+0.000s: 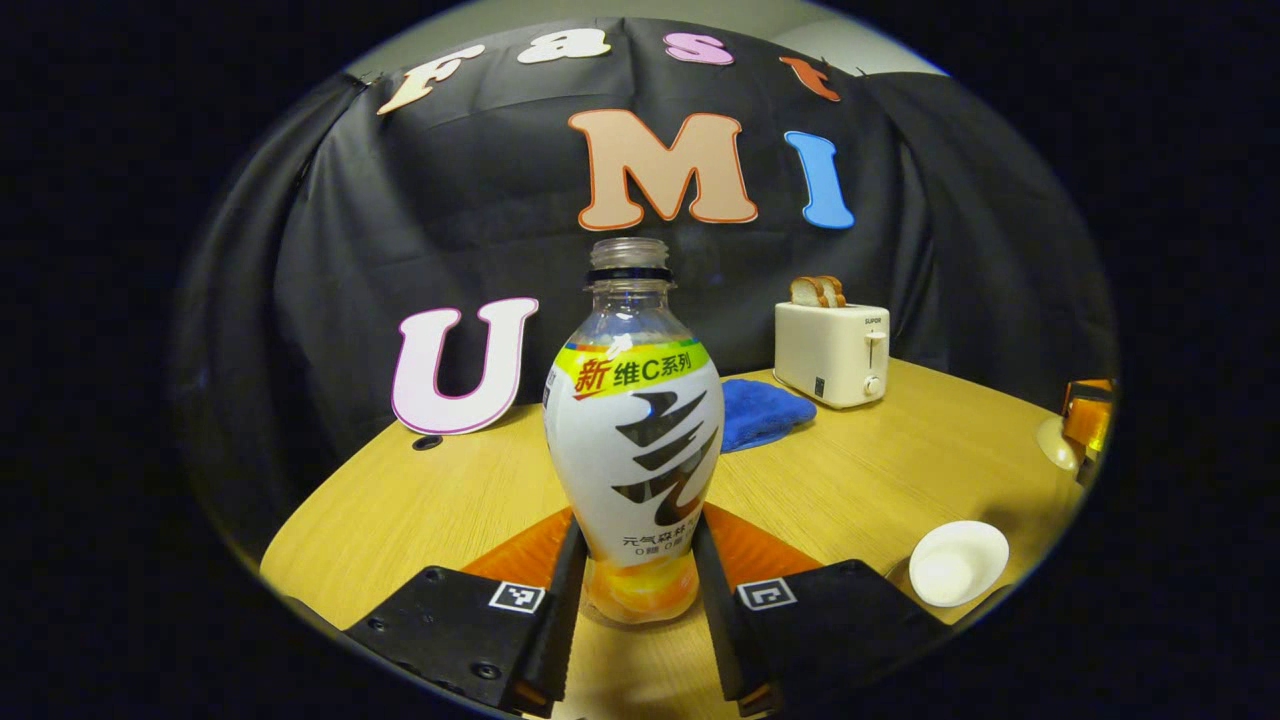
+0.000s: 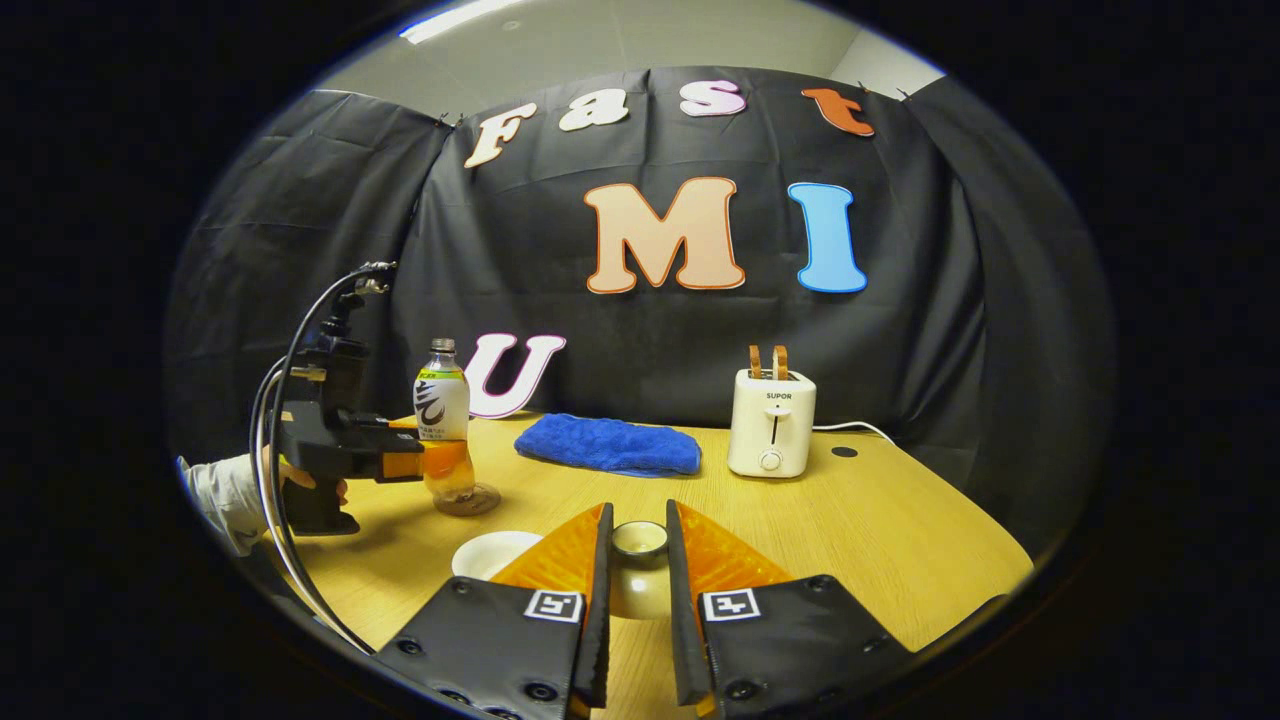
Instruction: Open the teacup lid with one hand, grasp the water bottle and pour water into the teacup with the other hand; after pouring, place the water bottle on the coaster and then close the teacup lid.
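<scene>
Closely, left gripper point(image 1: 632, 575) fingers clamp water bottle point(image 1: 634, 440), right gripper point(image 2: 637, 570) fingers flank teacup point(image 2: 638, 580)

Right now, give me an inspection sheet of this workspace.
Surface: wooden table.
Job's things: uncapped water bottle upright on coaster; teacup open, lid lying on the table.
Clutter: blue cloth; toaster with bread.
Grippers: left gripper shut on the bottle's lower part; right gripper flanks the teacup, contact unclear.
Cables: black cables loop from the left gripper; white toaster cord.
Surroundings: black cloth wall; a sleeve.
</scene>
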